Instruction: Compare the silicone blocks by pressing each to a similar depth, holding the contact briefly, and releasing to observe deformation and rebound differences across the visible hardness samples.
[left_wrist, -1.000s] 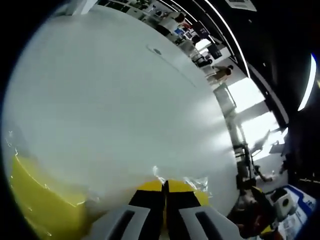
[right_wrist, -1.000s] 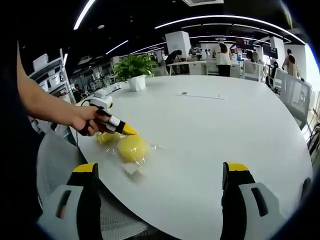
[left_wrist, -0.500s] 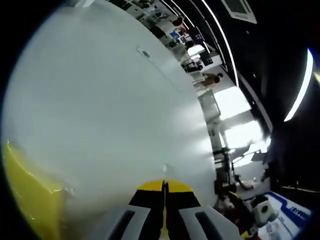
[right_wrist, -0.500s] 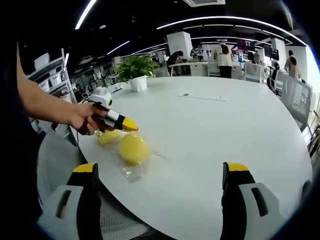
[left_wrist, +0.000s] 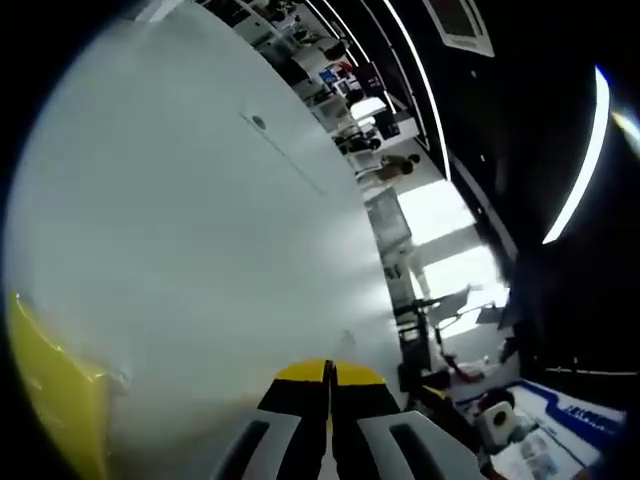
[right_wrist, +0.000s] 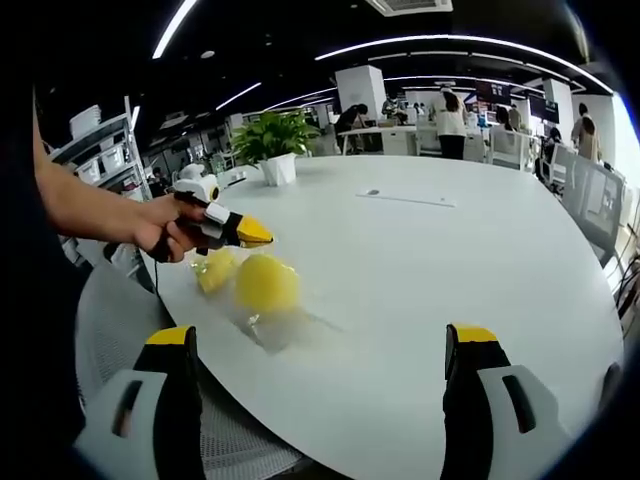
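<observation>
Item: two yellow silicone samples on the white bench (right_wrist: 430, 290), near its edge on my left. The round block (right_wrist: 266, 283) sits nearer me; the small block (right_wrist: 216, 270) lies just beside it, on the side toward the hand (right_wrist: 165, 228). Both appear to be wrapped in clear film (right_wrist: 262, 325), which trails onto the bench in front of the round one; I cannot tell whether one bag holds both. Left tongs (right_wrist: 250, 234): yellow tips pressed together into a single blunt point, held above the blocks and, as far as I can judge, clear of them; in the left gripper view the same tips (left_wrist: 328, 373) meet with no gap and a yellow block (left_wrist: 50, 400) sits at the lower left edge. Right tongs (right_wrist: 325, 365): spread wide, pinching nothing, well apart from the samples. Handling, by my judgement: light, soft, springy pieces that will dent under a closed tip and recover at differing rates. The film looks slick, so a block may skate sideways if pressed off centre. No grasp needed; I would press straight down on the crown of each block with the closed left tips, and brace with the right only if one slides. A potted plant (right_wrist: 272, 140) stands at the far side.
</observation>
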